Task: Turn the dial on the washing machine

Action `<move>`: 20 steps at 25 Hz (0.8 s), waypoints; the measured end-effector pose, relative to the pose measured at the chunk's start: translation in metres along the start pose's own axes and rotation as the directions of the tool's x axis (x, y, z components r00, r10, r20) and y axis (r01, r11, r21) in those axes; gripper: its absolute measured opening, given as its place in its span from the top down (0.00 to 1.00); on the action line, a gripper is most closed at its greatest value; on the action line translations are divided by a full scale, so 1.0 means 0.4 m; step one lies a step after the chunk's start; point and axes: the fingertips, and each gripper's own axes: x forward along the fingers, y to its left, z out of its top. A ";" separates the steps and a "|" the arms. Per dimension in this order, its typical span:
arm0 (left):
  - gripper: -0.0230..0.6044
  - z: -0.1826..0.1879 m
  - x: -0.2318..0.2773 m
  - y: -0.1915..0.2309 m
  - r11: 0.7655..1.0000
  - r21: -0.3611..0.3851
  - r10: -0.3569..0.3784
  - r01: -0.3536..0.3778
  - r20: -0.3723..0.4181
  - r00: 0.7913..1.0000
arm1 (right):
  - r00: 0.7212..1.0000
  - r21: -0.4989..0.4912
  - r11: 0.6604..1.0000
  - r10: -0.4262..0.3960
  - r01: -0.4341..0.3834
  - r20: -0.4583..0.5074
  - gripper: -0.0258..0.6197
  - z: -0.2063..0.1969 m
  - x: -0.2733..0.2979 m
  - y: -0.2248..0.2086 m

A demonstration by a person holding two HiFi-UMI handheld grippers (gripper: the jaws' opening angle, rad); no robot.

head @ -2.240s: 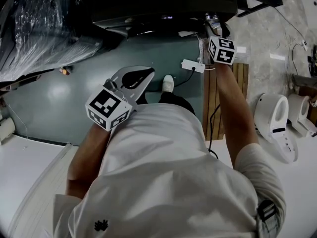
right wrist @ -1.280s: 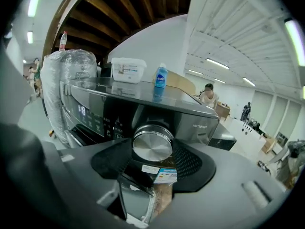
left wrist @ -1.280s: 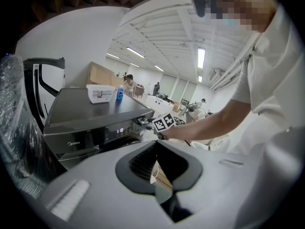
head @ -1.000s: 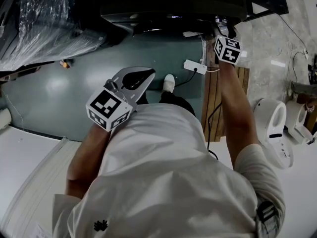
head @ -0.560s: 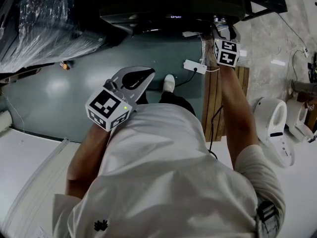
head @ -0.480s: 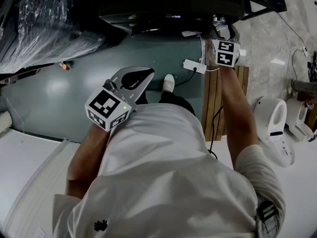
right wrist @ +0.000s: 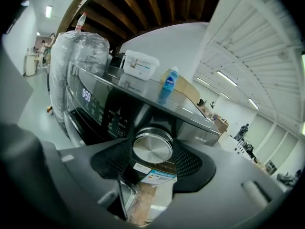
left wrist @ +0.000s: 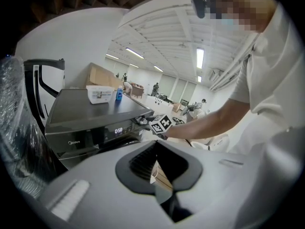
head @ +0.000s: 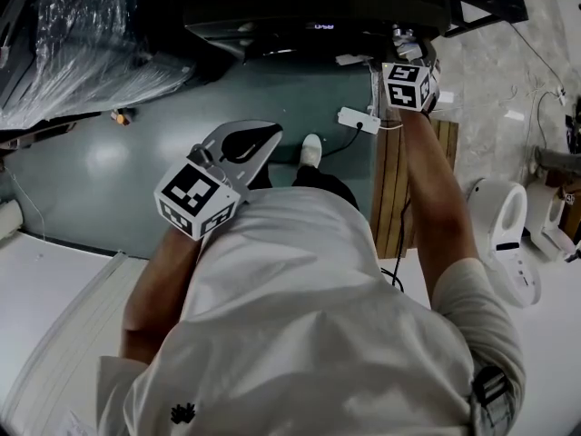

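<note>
The dark washing machine stands at the top of the head view; its display reads 0:58. In the right gripper view its round steel dial sits between the ribbed pads of my right gripper, which is shut on it. In the head view the right gripper reaches the machine's front at the end of an outstretched arm, and the dial is hidden there. My left gripper hangs near the body over the floor, shut and holding nothing.
A white box and a blue bottle stand on the machine's top. A plastic-wrapped bulk is on the left. A white power strip and wooden slats lie on the floor below the right arm. White fixtures stand at right.
The right gripper's marker cube has rolled at the dial, showing a different face, and sits slightly higher and further left. The left gripper has held still.
</note>
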 end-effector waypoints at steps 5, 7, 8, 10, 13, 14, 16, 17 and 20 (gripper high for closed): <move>0.88 -0.008 -0.008 0.007 1.000 -0.012 0.014 -0.014 0.003 1.000 | 1.000 0.088 0.996 0.008 -0.009 0.016 0.56 0.022 -0.013 -0.013; 0.88 -0.007 -0.005 0.005 1.000 -0.012 0.012 -0.012 0.004 1.000 | 1.000 0.153 0.988 0.021 -0.024 0.021 0.56 0.022 -0.016 -0.018; 0.88 -0.007 -0.004 0.004 1.000 -0.013 0.010 -0.010 0.004 1.000 | 0.999 0.195 0.980 0.029 -0.034 0.026 0.56 0.021 -0.016 -0.021; 0.88 -0.006 -0.001 0.002 1.000 -0.011 0.007 -0.007 0.007 1.000 | 0.998 0.304 0.951 0.050 -0.061 0.044 0.56 0.016 -0.018 -0.027; 0.88 -0.003 0.002 0.003 1.000 -0.012 0.004 -0.004 0.008 1.000 | 0.994 0.438 0.893 0.074 -0.101 0.078 0.56 0.010 -0.020 -0.036; 0.88 -0.003 0.003 0.003 1.000 -0.012 0.002 -0.002 0.008 1.000 | 0.993 0.452 0.886 0.078 -0.107 0.083 0.56 0.009 -0.020 -0.037; 0.88 -0.004 0.005 0.003 1.000 -0.011 -0.001 0.001 0.005 1.000 | 0.994 0.430 0.897 0.077 -0.105 0.081 0.56 0.009 -0.020 -0.035; 0.88 -0.005 0.006 0.002 1.000 -0.009 -0.003 0.003 0.004 1.000 | 0.994 0.411 0.906 0.075 -0.101 0.080 0.56 0.010 -0.020 -0.034; 0.88 -0.008 0.006 0.000 1.000 -0.005 -0.006 0.006 0.000 1.000 | 0.994 0.374 0.922 0.071 -0.098 0.086 0.56 0.013 -0.028 -0.033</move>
